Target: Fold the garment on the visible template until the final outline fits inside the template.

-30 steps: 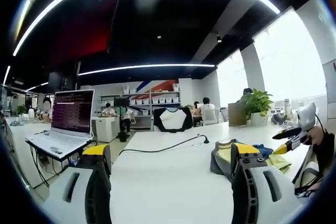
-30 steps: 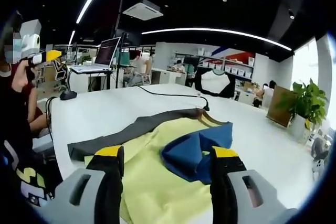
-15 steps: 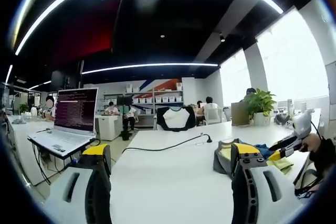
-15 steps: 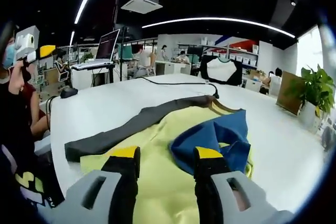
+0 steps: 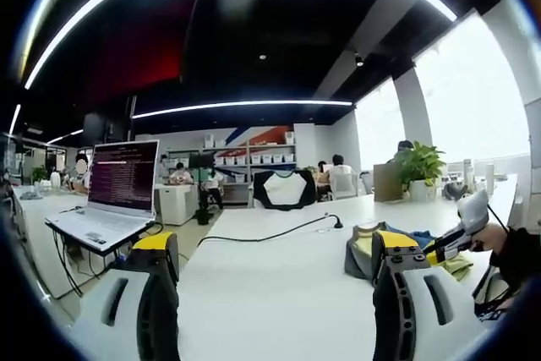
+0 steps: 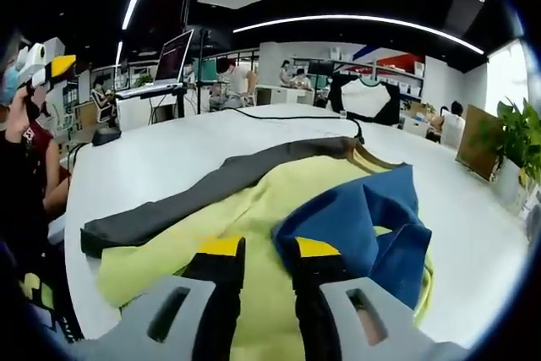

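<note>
Right gripper view, nearest first: the right tool (image 6: 258, 251) sits low over the garment (image 6: 279, 209), jaws drawn almost together with a thin strip of yellow cloth showing between the tips. Whether cloth is actually pinched I cannot tell; it looks like a grasp just closing on the yellow body, beside the folded-over blue sleeve (image 6: 363, 221). The grey sleeve (image 6: 203, 192) runs out along the garment's far-left edge. The garment lies on the white tabletop (image 6: 169, 137).

Step in hand, as I judge it — taking hold for a fold. Next move calls for a firm pinch, then a lift and carry across the garment without dragging the blue sleeve loose.

Left gripper view: the left tool (image 5: 275, 247) is held off the garment, jaws wide apart and empty, pointing over bare tabletop. Beyond the garment, a black cable (image 5: 270, 232) and a laptop (image 5: 106, 200).

Hard to make out — no template outline is visible beneath the garment; its near hem is hidden by the right tool.
</note>
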The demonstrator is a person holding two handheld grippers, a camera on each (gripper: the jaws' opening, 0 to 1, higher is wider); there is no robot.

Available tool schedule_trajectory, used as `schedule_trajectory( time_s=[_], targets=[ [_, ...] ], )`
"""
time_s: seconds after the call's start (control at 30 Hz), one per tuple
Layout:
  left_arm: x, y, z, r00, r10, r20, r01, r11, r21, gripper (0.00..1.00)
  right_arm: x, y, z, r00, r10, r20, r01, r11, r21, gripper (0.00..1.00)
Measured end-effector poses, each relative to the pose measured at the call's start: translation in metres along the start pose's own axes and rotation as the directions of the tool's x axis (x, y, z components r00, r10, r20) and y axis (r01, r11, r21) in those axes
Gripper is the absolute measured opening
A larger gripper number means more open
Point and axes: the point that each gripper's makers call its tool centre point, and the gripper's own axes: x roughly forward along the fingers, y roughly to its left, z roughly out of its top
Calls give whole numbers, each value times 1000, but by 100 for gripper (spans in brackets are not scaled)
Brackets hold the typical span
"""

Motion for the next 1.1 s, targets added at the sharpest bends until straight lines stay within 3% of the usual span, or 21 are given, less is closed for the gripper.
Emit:
schedule_trajectory(
  time_s=[0.27, 0.43, 0.63, 0.67, 0.87, 1.1],
  targets=[
    [0, 1, -1, 1000, 2, -4, -2, 1000, -2, 100, 14, -8, -11, 999, -20, -28, 19, 1000, -16, 7],
    [-1, 2, -4, 1000, 0, -13, 0, 1000, -5, 100, 13, -8, -12, 1000, -22, -13, 21, 1000, -16, 0],
    [-1, 3, -4, 1000, 2, -15, -2, 1000, -6, 100, 12, -7, -11, 1000, -14, -19, 14, 1000, -20, 0],
    [-1, 3, -4, 1000, 3, -16, -3, 1000, -6, 100, 11, -6, -11, 1000, -16, -23, 17, 998, 61, 0],
    [-1, 2, -5, 1000, -1, -21, 1, 1000, -3, 100, 10, -7, -9, 1000, -13, -14, 14, 999, 45, 0],
    [-1, 4, -9, 999, 5, -33, -5, 1000, -6, 100, -2, -11, 7, 1000, -20, 22, 19, 998, 55, 0]
  ],
)
